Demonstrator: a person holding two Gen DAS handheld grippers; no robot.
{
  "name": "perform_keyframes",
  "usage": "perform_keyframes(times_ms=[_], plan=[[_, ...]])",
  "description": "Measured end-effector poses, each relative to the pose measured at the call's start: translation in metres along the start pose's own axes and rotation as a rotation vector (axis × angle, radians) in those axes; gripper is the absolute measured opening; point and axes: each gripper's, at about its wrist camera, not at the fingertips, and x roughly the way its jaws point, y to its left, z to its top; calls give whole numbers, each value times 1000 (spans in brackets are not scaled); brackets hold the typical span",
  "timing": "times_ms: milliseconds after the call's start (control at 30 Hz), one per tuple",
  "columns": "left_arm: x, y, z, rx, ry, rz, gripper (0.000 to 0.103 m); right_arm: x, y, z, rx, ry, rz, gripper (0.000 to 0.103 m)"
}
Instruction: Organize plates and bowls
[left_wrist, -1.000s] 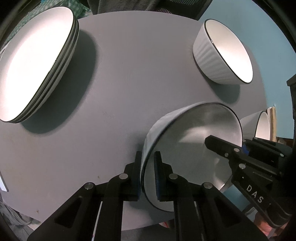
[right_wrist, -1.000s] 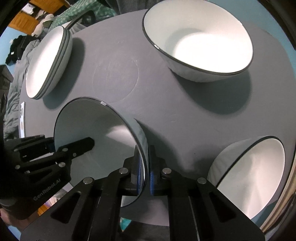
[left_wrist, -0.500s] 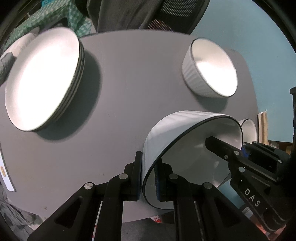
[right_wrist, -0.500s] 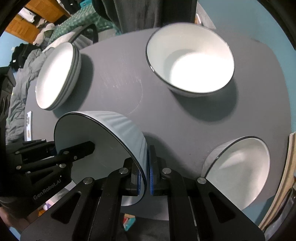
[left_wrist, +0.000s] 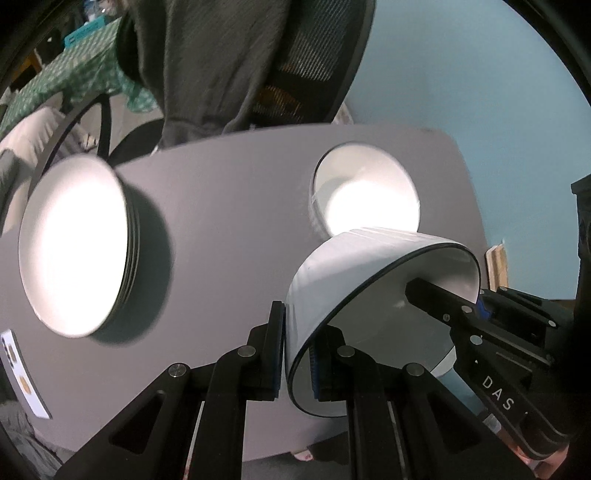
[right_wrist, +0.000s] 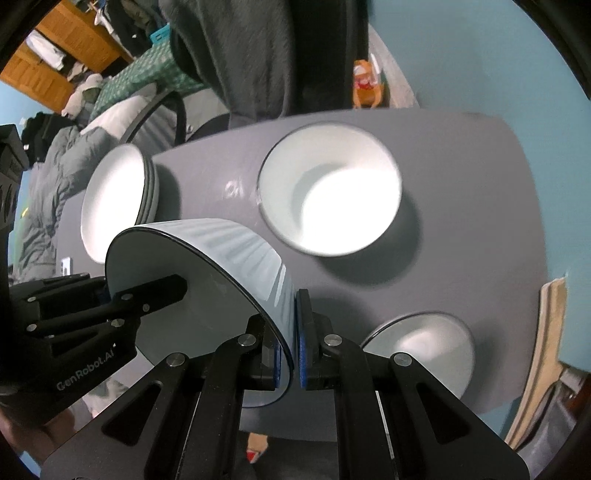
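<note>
Above the table (left_wrist: 229, 206) we hold one ribbed bowl (left_wrist: 351, 280), left tongs (left_wrist: 297, 354) and right tongs (right_wrist: 293, 354) clamped on opposite rims; plates (left_wrist: 74, 251) look stacked, two bowls (right_wrist: 328, 195) remain unnested.

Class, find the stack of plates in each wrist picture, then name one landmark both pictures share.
Left wrist: stack of plates at far left on the grey table.
Right wrist: stack at upper left, behind the held bowl.
Shared landmark: the upright bowl at the table's far side.
</note>
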Motion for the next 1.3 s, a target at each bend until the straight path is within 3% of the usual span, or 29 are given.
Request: perform_keyframes(times_ms=[267,600,933,1300], plan=[[-1,-24,47,46,-29,10,11,-15,-26,29,26,-28,-16,7],[32,-27,87,30,20,20,11,1,-50,56,59,1,-32,7],[46,-31,98,48,53,50,11,24,-62,69,77,64,-29,7],[53,-31,102,84,76,81,11,21,-69,76,68,77,-64,10]])
